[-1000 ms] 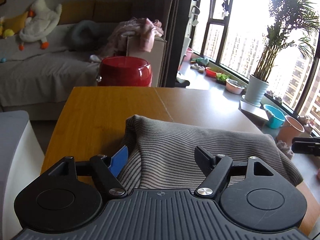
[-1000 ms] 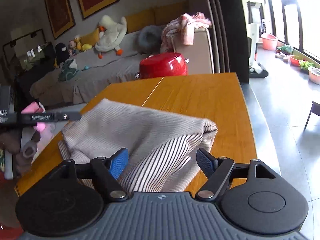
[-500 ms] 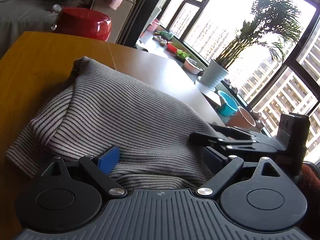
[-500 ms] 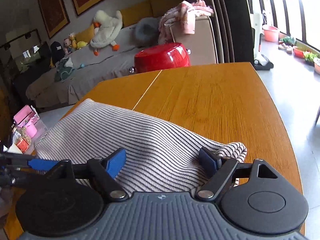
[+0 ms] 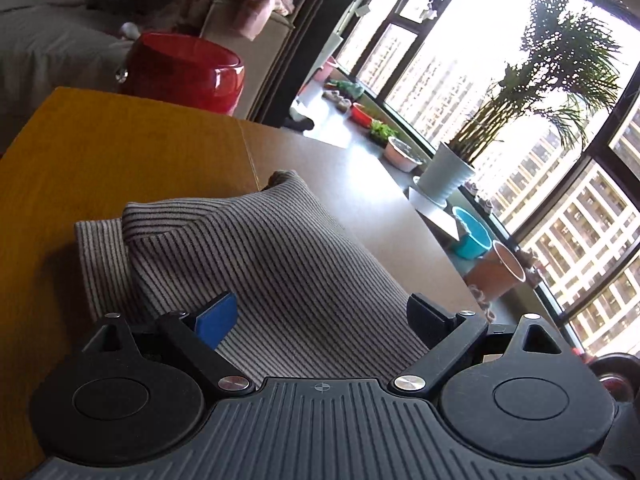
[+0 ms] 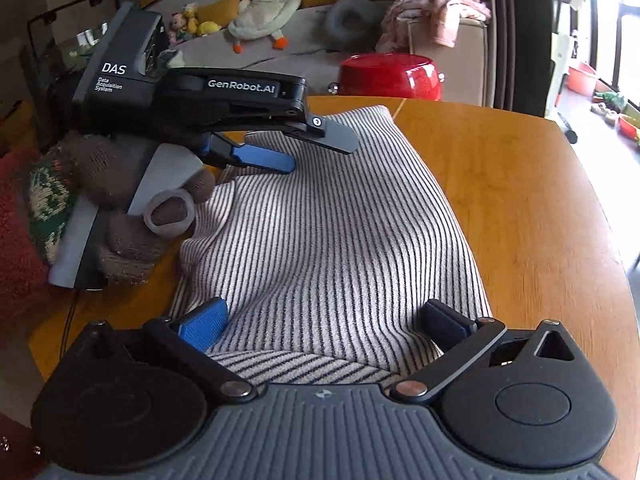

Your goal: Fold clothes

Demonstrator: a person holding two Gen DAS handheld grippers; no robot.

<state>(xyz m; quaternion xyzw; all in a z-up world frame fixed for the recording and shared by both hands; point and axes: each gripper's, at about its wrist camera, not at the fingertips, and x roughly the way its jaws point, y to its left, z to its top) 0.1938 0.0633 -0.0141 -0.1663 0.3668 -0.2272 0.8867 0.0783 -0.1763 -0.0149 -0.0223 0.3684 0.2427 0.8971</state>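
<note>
A grey garment with thin dark stripes (image 5: 280,264) lies folded on the wooden table (image 5: 120,152), with a folded edge showing at its left. My left gripper (image 5: 322,316) hovers low over its near end, open, with cloth under both fingers. In the right wrist view the same garment (image 6: 340,232) stretches away from my right gripper (image 6: 324,320), which is open above its near edge. The left gripper (image 6: 322,156) comes in from the left over the garment's far left corner, open, held by a hand in a brown knitted glove (image 6: 120,200).
A red round pot (image 6: 390,76) stands beyond the table's far edge, before a sofa with a plush duck (image 6: 268,0) and pink clothes (image 6: 436,8). A potted palm (image 5: 444,176), bowls and pots line the window sill. Bare table (image 6: 520,200) lies right of the garment.
The garment was raised and bunched before; now it lies flatter on the table. The left gripper has swung over to the garment's far left corner. Both grippers stayed open.
</note>
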